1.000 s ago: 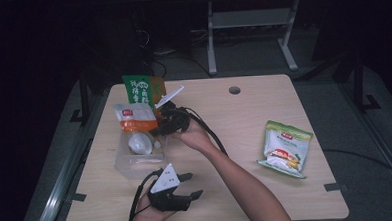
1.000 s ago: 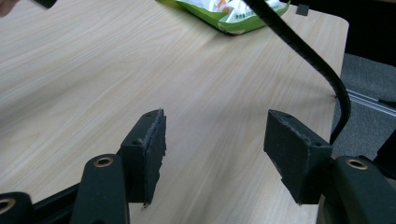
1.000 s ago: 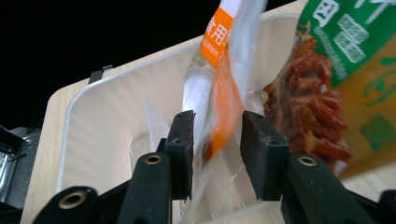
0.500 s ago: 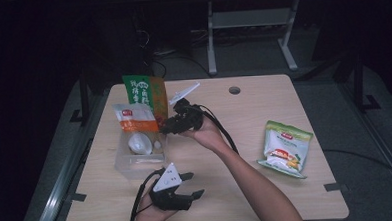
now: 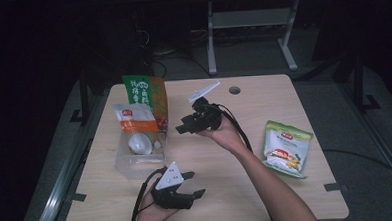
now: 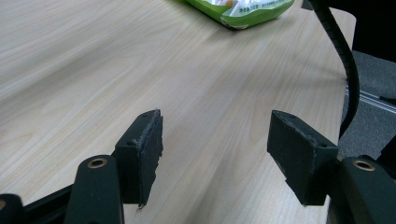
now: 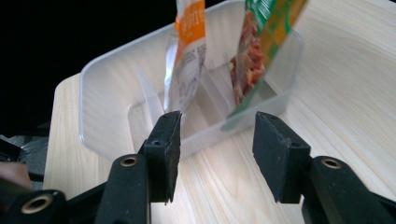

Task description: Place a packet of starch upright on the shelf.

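Packets stand in the clear bin (image 5: 138,160). We have pulled our right gripper (image 5: 184,125) back from the bin, jaws spread. Our left gripper (image 5: 194,184) stays near the bin, jaws spread.

My pale wood-grain desk (image 5: 298,196) with a small round hole (image 5: 234,90) near its far edge sits on grey carpet floor (image 5: 379,107). Beyond it, a light grey metal frame (image 5: 250,20) stands in a dark, dim room.

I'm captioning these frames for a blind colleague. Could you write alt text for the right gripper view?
An open, empty claw points at a clear plastic box on a light wooden table. Two snack packets stand in the box: an orange and white packet and a green packet, which leans against the box's far end.
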The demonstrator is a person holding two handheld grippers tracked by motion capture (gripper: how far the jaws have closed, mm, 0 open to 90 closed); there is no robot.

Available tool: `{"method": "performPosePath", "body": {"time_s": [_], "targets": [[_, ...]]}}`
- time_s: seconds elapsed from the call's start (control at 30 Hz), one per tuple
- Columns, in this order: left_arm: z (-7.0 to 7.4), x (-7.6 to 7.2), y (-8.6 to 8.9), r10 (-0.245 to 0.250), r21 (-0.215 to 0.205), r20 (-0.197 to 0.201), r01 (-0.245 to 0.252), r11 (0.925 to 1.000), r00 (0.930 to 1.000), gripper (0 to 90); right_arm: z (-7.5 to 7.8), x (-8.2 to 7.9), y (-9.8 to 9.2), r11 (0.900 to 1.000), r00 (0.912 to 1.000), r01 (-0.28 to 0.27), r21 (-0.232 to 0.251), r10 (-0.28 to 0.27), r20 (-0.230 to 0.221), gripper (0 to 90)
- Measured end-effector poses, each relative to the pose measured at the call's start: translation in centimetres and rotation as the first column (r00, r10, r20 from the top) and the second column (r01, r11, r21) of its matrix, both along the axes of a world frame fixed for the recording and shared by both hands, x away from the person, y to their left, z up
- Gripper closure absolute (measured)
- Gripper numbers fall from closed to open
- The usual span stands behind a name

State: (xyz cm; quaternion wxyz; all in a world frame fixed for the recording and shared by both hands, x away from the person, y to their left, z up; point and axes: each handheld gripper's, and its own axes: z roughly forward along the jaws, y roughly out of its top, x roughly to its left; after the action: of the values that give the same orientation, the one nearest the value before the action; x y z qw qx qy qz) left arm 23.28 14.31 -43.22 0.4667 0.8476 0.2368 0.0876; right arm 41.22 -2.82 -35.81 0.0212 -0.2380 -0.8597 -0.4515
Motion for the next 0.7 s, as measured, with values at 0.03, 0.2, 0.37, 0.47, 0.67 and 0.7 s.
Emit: {"method": "performPosePath", "body": {"time_s": [0.03, 0.2, 0.37, 0.47, 0.67, 0.7], "targets": [[0.0, 0.0, 0.0, 0.000, 0.000, -0.001, 0.000, 1.0000, 1.0000, 34.8, 0.0, 0.0, -0.4, 1.000, 1.0000, 0.004, -0.004, -0.004, -0.002, 49.3], [-0.1, 0.1, -0.2, -0.006, 0.009, 0.000, 0.006, 0.9999, 1.0000, 34.1, -0.2, -0.3, -2.5, 0.999, 0.9993, 0.036, -0.007, -0.036, -0.010, 46.6], [-0.2, 0.3, -0.3, -0.005, 0.009, -0.008, 0.005, 0.9999, 1.0000, 32.6, -0.2, -0.6, -4.3, 0.998, 0.9982, 0.058, -0.007, -0.059, -0.015, 44.2], [-0.3, 0.3, -0.4, -0.002, 0.006, -0.013, 0.002, 1.0000, 0.9999, 32.3, -0.2, -0.8, -5.7, 0.997, 0.9966, 0.080, -0.011, -0.080, -0.020, 42.3], [-0.4, 0.4, -0.6, 0.001, 0.005, -0.017, -0.001, 1.0000, 0.9999, 31.2, -0.4, -1.2, -7.4, 0.994, 0.9935, 0.111, -0.010, -0.112, -0.022, 39.7], [-0.4, 0.4, -0.6, 0.001, 0.007, -0.017, -0.001, 1.0000, 0.9998, 31.2, -0.4, -1.2, -7.7, 0.993, 0.9930, 0.115, -0.010, -0.115, -0.024, 39.7]]}}
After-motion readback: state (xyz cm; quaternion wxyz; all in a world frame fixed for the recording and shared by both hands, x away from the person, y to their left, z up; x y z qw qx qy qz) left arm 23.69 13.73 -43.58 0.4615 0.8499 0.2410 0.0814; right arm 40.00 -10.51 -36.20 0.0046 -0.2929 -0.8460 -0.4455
